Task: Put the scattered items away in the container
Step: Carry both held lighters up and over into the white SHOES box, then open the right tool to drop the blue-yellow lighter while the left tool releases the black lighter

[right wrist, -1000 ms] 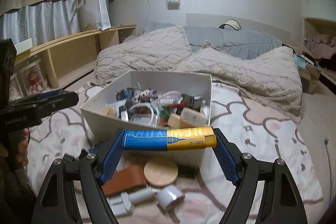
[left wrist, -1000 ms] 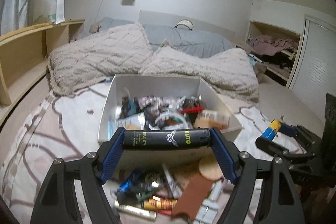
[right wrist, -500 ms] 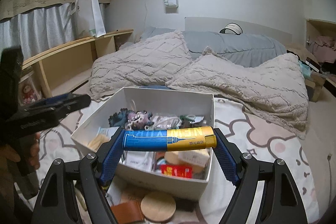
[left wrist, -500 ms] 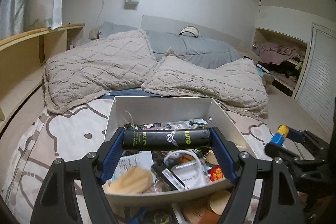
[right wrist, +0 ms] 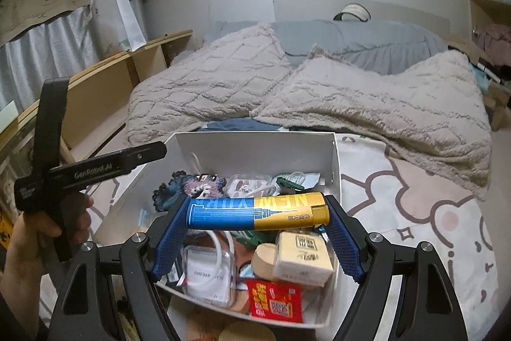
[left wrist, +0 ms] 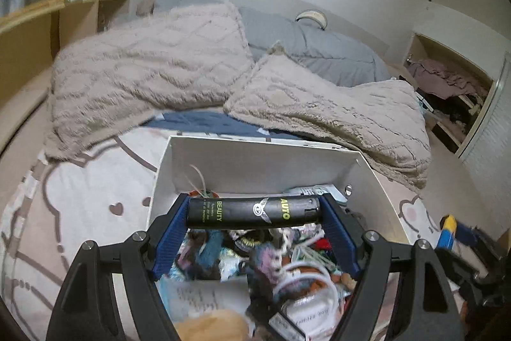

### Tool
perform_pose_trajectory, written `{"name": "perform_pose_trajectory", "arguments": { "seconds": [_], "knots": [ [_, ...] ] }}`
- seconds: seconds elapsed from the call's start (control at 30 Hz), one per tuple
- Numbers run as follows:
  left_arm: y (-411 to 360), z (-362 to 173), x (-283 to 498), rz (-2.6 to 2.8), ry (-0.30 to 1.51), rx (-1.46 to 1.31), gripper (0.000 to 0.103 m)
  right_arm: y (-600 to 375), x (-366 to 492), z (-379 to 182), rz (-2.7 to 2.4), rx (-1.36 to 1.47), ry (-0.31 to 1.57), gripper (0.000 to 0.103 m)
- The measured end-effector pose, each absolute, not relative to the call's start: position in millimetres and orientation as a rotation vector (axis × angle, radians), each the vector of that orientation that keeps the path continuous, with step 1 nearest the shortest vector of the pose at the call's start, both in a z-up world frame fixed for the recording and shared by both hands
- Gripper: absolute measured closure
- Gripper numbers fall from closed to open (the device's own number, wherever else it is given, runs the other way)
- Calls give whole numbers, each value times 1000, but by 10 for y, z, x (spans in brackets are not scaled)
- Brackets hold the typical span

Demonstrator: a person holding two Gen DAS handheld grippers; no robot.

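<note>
Two grippers each carry a lighter-shaped tube crosswise between the blue pads. The left gripper (left wrist: 254,213) is clamped on the black tube (left wrist: 252,212), and the right gripper (right wrist: 257,211) is clamped on the blue-and-yellow tube (right wrist: 258,211).

Compared with a second ago, both tubes have travelled from above the loose pile in front of the box to a place over its inside; the near wall, then in the middle of each frame, is now at the bottom edge. I judge the carrying part is nearly finished, and letting go is the step that remains.

The white box (left wrist: 255,162) sits on the patterned bed cover (left wrist: 80,200), with the beige pillows (right wrist: 367,98) behind it at the centre of the frame.

Only the right wrist view shows a hand (right wrist: 25,242) holding the other tool at the lower left, and a red packet (right wrist: 274,298) and pale block (right wrist: 301,258) near the front wall. The left view shows white cable and paper instead.
</note>
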State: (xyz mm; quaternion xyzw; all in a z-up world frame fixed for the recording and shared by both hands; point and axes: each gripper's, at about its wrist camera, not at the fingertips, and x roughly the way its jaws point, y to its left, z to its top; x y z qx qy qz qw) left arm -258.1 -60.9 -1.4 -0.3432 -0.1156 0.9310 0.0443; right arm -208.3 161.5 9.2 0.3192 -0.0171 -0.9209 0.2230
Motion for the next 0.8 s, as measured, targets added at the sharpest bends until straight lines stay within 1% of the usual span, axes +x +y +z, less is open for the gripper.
{"name": "perform_pose_trajectory", "arguments": {
  "seconds": [0.07,0.17,0.4,0.67,0.7,0.77,0.8],
  "knots": [
    [-641,-44,-2743,2830,-377,-1099,23,1612,-2171,81,-2534,906,-60,22],
    [-643,-84,-2889,2839,-355,-1142,23,1589,-2299,79,-2523,938,-63,22],
    [-654,-310,-3216,2796,-367,-1307,23,1522,-2568,27,-2497,1036,-37,22],
    [-682,-490,-3450,2728,-428,-1449,22,1460,-2853,-121,-2446,1166,-53,21],
    [-667,-509,-3462,2714,-420,-1465,21,1454,-2888,-138,-2440,1184,-64,22],
    [-645,-524,-3460,2700,-406,-1473,12,1432,-2956,-162,-2425,1214,-79,22],
    [-641,-511,-3445,2706,-404,-1465,5,1422,-2992,-172,-2422,1226,-83,22]
  ]
}}
